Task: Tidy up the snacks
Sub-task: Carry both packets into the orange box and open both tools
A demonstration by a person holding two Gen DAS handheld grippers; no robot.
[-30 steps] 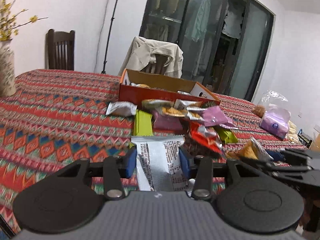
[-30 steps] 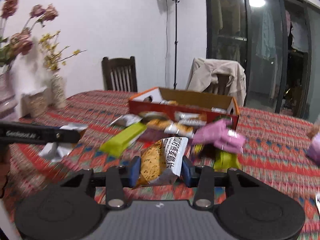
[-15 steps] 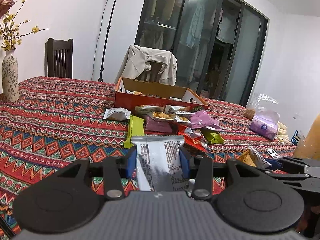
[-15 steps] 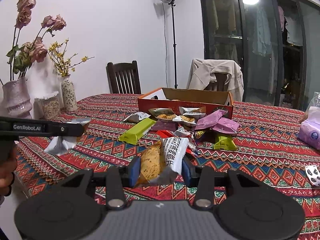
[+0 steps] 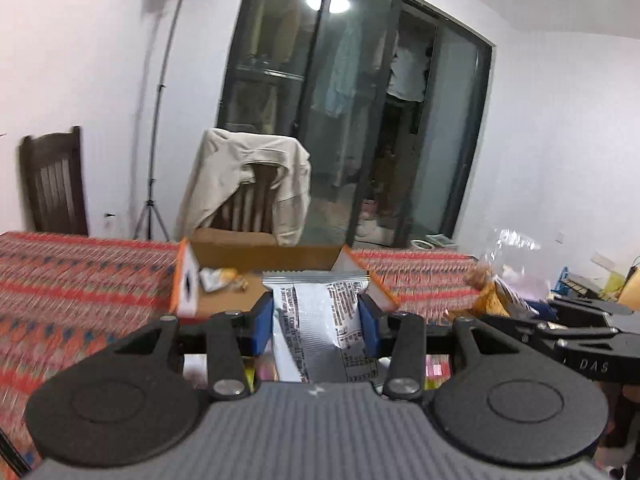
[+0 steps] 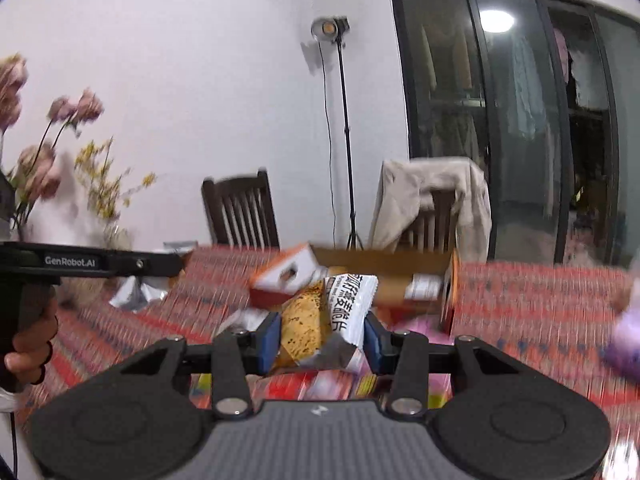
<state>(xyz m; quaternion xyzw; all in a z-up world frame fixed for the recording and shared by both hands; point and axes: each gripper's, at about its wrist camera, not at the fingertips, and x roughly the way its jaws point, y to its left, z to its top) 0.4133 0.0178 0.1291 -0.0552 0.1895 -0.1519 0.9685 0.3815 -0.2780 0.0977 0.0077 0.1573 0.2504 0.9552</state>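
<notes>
My left gripper (image 5: 316, 322) is shut on a silver snack packet (image 5: 320, 320) with black print, held up in front of the open orange cardboard box (image 5: 188, 280). In the right wrist view my right gripper (image 6: 319, 334) is shut on an orange-and-white cracker packet (image 6: 320, 316), also raised before the box (image 6: 280, 276). The left gripper's body (image 6: 88, 264) shows at the left of that view with the silver packet (image 6: 136, 294) hanging from it. The right gripper (image 5: 496, 300) with its cracker packet shows at the right of the left wrist view. Loose snacks below the fingers are mostly hidden.
The table wears a red patterned cloth (image 5: 80, 272). Behind it stand a chair draped with a beige jacket (image 5: 248, 184), a dark wooden chair (image 6: 240, 212) and a light stand (image 6: 340, 120). Vases of flowers (image 6: 48, 160) stand at the left. A purple pack (image 6: 624, 340) lies at the right.
Both grippers have risen and moved toward the box with their packets still held. The pile of loose snacks has dropped below the fingers and out of sight.
</notes>
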